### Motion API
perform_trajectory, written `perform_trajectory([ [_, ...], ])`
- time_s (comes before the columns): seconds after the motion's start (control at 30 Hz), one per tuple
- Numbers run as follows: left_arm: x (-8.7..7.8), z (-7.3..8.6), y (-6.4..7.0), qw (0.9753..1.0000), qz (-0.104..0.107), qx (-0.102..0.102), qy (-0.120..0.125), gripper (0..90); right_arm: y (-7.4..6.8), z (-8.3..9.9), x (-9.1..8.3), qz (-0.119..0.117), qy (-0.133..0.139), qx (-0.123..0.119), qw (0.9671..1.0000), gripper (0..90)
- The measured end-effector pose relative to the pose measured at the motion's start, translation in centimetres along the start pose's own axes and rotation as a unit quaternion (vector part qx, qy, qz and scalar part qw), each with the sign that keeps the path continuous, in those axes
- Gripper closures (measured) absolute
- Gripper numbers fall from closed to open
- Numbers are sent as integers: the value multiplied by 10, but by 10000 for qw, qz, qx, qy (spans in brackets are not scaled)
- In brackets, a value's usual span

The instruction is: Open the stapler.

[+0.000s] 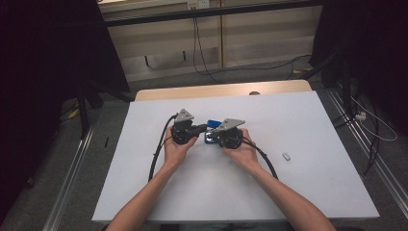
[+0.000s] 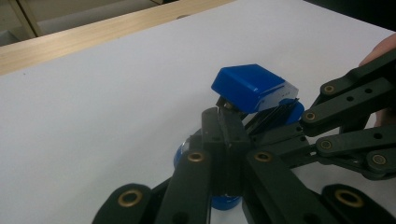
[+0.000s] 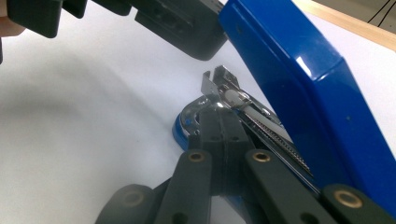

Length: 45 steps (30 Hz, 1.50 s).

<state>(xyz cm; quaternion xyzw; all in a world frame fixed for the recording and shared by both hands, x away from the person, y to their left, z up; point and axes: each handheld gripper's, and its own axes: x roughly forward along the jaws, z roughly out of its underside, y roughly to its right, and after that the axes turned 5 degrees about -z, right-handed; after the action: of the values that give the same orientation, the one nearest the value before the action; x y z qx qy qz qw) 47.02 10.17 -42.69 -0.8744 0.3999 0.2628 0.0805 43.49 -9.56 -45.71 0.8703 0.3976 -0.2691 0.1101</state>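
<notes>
A blue stapler [image 1: 210, 123] lies on the white table [image 1: 288, 120] with its blue lid [image 2: 252, 86] swung up off the metal staple rail [image 3: 275, 140]. My left gripper [image 1: 204, 128] comes in from the left. Its jaws are shut, and its fingertips [image 2: 225, 122] touch the dark underside of the lid. My right gripper [image 1: 215, 133] comes in from the right. It is shut, and its fingertips [image 3: 220, 122] are at the rear end of the rail, just above the blue base [image 3: 180, 130]. A hand holds each gripper.
A small white object [image 1: 286, 156] lies on the table to the right of the hands. Black cables [image 1: 159, 149] trail back from both grippers. A wooden strip [image 1: 221, 90] borders the table's far edge, with dark stands and floor cables beyond.
</notes>
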Motion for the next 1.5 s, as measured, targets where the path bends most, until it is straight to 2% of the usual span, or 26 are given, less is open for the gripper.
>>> perform_trajectory([
  [0.3,0,0,0,10000,-8,21,14,900,-1,-1,-2,12,-25,0,10000,900],
  [0.47,0,-1,1,10000,-14,46,52,900,-2,-4,-5,62,183,59,9998,900],
  [0.67,-1,-1,1,10000,-6,15,86,900,-6,-6,-4,242,300,-26,9993,900],
  [0.77,0,-1,0,10000,7,27,67,900,-7,-5,-2,366,308,41,9988,900],
  [0.9,-1,-1,0,9999,74,-64,75,900,-6,-5,-1,424,423,110,9981,900],
  [1.07,-1,-1,0,9999,72,-77,75,900,-7,-6,-2,532,485,83,9974,900],
  [1.27,1,4,-3,9998,41,-181,9,900,-7,-5,-1,528,454,124,9975,900],
  [1.5,8,5,1,9999,55,-90,-61,900,-6,-5,-2,568,530,140,9969,900],
])
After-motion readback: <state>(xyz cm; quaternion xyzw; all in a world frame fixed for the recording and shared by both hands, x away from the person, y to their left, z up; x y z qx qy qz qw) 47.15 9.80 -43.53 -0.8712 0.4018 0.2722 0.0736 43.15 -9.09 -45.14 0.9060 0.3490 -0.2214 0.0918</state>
